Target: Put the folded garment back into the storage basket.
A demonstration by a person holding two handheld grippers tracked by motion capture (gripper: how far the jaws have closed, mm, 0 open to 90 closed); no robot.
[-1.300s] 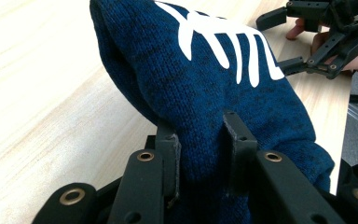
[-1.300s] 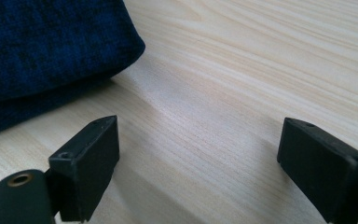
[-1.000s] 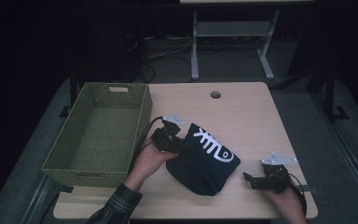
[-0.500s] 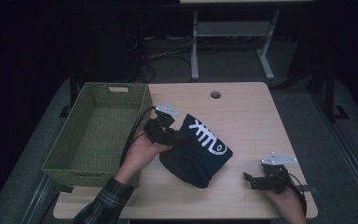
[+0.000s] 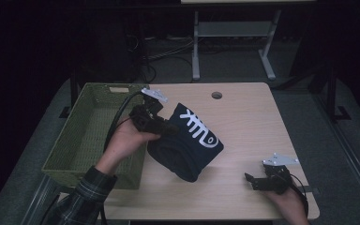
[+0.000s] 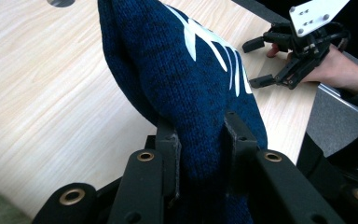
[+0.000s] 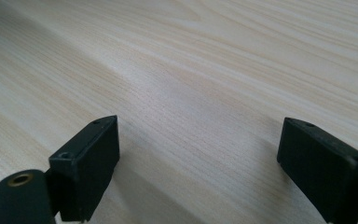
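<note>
While left gripper pinches navy knit sweater above table's left side, lift clear, swing left over green basket, release low; right gripper wide, empty, near right

Dark-blue knit garment, white-patterned, lifted beside basket

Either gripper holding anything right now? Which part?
The left gripper is shut on a bunched fold of the dark blue knit garment, at its left edge. The right gripper is open, holding nothing.
</note>
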